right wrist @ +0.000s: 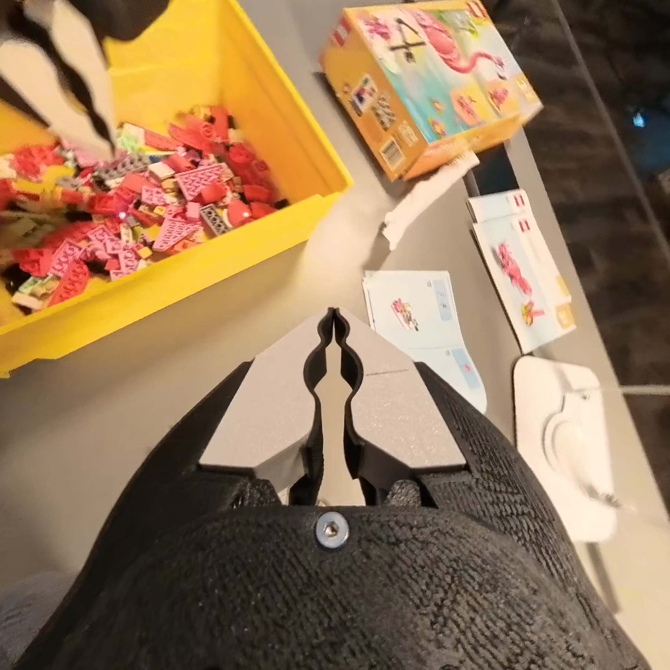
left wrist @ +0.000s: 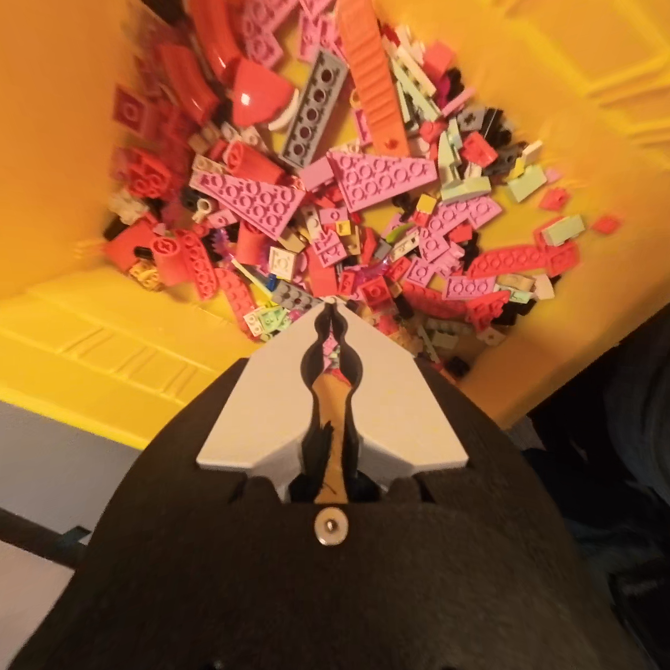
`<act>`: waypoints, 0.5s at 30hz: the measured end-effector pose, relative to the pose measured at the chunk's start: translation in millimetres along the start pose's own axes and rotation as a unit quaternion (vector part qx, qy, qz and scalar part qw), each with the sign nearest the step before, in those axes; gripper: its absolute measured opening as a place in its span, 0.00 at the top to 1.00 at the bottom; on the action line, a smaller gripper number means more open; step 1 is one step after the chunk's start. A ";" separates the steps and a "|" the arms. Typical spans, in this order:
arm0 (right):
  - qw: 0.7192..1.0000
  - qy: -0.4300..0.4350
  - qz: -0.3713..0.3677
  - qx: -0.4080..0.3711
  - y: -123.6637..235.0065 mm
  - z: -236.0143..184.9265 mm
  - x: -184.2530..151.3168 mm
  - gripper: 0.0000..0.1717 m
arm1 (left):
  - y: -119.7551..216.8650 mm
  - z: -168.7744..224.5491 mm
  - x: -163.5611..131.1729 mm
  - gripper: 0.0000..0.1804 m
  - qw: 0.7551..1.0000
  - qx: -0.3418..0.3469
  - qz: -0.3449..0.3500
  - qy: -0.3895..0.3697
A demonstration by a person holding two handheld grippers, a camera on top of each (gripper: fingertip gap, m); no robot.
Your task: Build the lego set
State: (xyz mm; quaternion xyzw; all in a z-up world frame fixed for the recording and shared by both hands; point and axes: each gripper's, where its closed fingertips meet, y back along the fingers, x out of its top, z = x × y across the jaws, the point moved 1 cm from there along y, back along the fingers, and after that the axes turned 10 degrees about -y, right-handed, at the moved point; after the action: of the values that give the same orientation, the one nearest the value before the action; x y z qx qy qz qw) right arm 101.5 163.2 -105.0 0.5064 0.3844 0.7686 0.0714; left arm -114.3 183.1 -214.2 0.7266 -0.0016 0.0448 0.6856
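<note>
Left wrist view: closed left claw [left wrist: 329,306] over bricks [left wrist: 366,174].

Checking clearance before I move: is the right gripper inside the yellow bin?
No, the right gripper hangs over bare grey table, outside the yellow bin.

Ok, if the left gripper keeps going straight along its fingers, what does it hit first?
Probably the grey holed plate just ahead of the shut left gripper, among the bricks in the yellow bin; depth is unclear.
</note>
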 end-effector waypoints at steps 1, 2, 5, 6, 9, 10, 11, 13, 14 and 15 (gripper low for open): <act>1.000 0.011 -0.002 0.006 -2.0 -5.1 2.0 1.00 | 1.7 -1.5 1.7 1.00 1.000 0.005 0.006 -0.001; 1.000 0.019 -0.003 0.014 -4.0 -10.3 4.1 1.00 | 2.9 -3.1 3.1 1.00 1.000 0.011 0.011 -0.004; 0.998 0.036 0.002 0.046 -10.5 -24.6 11.7 1.00 | 5.7 -6.5 10.4 1.00 0.999 0.024 0.036 -0.013; 0.997 0.044 0.011 0.058 -14.1 -29.2 16.6 1.00 | 7.0 -10.2 15.3 1.00 0.998 0.032 0.052 -0.012; 0.995 0.045 0.048 0.080 -31.0 -37.9 39.0 1.00 | 12.4 -36.1 27.1 1.00 0.992 0.094 0.082 -0.010; 0.993 0.045 0.051 0.092 -37.6 -42.9 43.8 1.00 | 13.7 -45.2 30.4 1.00 0.990 0.113 0.086 -0.010; 0.992 0.049 0.049 0.103 -43.8 -48.4 46.3 1.00 | 13.7 -52.4 34.1 1.00 0.988 0.124 0.091 -0.010; 0.990 0.061 0.036 0.122 -53.8 -59.6 46.1 1.00 | 8.3 -59.1 41.9 1.00 0.989 0.113 0.098 -0.005; 0.989 0.067 0.029 0.129 -57.0 -63.6 45.0 1.00 | 4.1 -61.1 47.0 1.00 0.989 0.102 0.106 -0.002; 0.988 0.070 0.026 0.133 -58.9 -66.3 44.5 1.00 | 0.4 -65.8 52.1 0.95 0.988 0.100 0.115 0.004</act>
State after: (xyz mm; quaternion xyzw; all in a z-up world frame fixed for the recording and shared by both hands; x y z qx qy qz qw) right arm 8.6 191.9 -124.5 0.4661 0.4740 0.7458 -0.0437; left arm -66.6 251.8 -206.6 0.7861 -0.0783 0.1260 0.6001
